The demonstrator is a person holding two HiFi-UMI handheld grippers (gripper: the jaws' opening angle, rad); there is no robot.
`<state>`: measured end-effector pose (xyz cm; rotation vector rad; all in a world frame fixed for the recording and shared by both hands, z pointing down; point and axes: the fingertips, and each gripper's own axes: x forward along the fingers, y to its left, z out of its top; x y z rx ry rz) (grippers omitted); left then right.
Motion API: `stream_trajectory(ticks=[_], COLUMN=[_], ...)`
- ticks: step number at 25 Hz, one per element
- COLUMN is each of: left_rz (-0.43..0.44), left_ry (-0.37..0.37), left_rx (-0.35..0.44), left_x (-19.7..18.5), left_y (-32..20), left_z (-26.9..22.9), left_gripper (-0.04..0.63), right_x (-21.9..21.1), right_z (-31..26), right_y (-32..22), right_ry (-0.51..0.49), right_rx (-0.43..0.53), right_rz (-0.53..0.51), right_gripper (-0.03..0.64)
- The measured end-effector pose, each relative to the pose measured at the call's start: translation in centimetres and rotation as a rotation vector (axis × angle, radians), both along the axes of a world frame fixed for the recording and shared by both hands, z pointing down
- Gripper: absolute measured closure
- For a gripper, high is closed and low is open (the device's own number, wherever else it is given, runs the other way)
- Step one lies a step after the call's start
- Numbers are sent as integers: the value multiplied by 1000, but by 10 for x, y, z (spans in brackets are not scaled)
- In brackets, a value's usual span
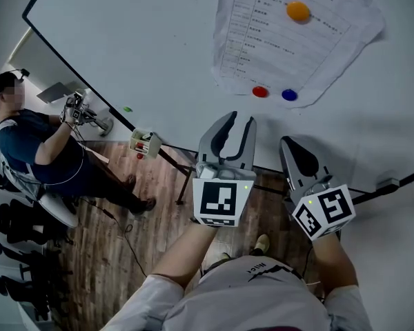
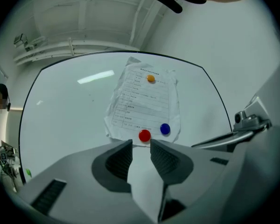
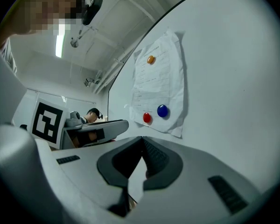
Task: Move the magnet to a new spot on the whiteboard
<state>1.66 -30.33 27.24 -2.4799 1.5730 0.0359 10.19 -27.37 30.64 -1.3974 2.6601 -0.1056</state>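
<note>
Left gripper (image 1: pixel 239 120) jaws apart near red magnet (image 1: pixel 260 92), right gripper (image 1: pixel 290 144) jaws together

The whiteboard (image 1: pixel 145 40) is smooth and glossy white, edged by a thin dark frame. The paper sheet (image 1: pixel 290 47) on it is matt, creased and wrinkled. The orange magnet (image 1: pixel 298 10), red magnet (image 1: pixel 260 92) and blue magnet (image 1: pixel 289 94) look like smooth, shiny plastic. The left gripper (image 1: pixel 238 119) and right gripper (image 1: pixel 288 142) are matt grey plastic, their jaws lined with dark ribbed pads. The floor (image 1: pixel 152 205) is grained wood planks
</note>
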Motion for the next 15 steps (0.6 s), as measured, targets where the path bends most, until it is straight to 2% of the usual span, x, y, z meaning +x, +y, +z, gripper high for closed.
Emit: stream_trajectory(ticks=[5, 15], left_rz=[45, 145], left_ry=[12, 62], left_rx=[-34, -88], left_x=[-16, -51], left_y=[27, 92], left_z=[13, 35], left_gripper=[474, 575], right_x=[-20, -70], right_z=[6, 18], right_y=[16, 64], right_ry=[13, 35], right_rx=[-15, -39], right_rz=[12, 46], right_gripper=[604, 604])
